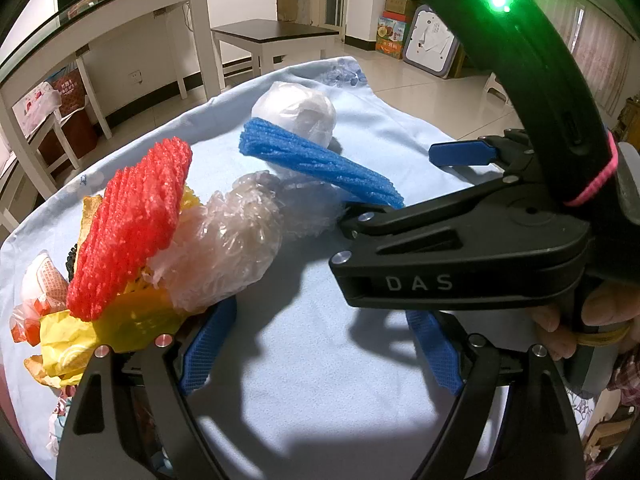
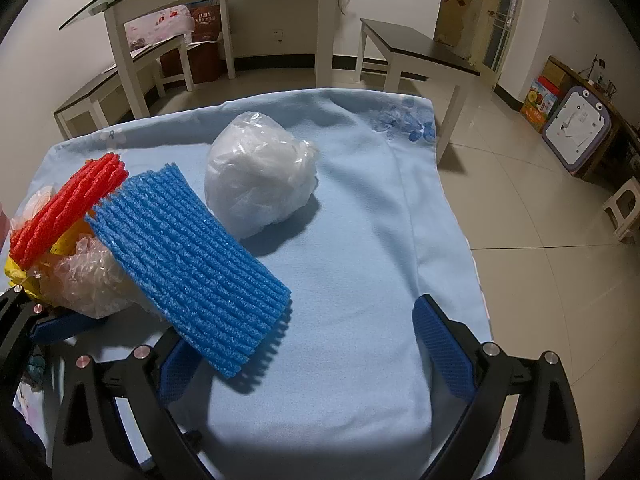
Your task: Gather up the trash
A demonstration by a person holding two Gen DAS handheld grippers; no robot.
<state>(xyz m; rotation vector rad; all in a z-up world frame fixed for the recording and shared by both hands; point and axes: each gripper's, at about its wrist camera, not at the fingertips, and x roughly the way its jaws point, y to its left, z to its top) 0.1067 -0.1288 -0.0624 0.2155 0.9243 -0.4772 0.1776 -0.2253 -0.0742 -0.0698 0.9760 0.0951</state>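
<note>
The blue foam net (image 2: 192, 268) lies on the cloth-covered counter (image 2: 360, 240), its long axis running diagonally into the wide-open right gripper (image 2: 312, 356), nearer than the left gripper (image 1: 320, 356), which is also spread open and empty.

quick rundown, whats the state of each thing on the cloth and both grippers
blue foam net: flat, tilted, leaning on the pile
red foam net: on top of the pile
clear wrap: crumpled
white bag: balled up, lying apart
left gripper: jaws open, empty
right gripper: jaws open, empty
</note>
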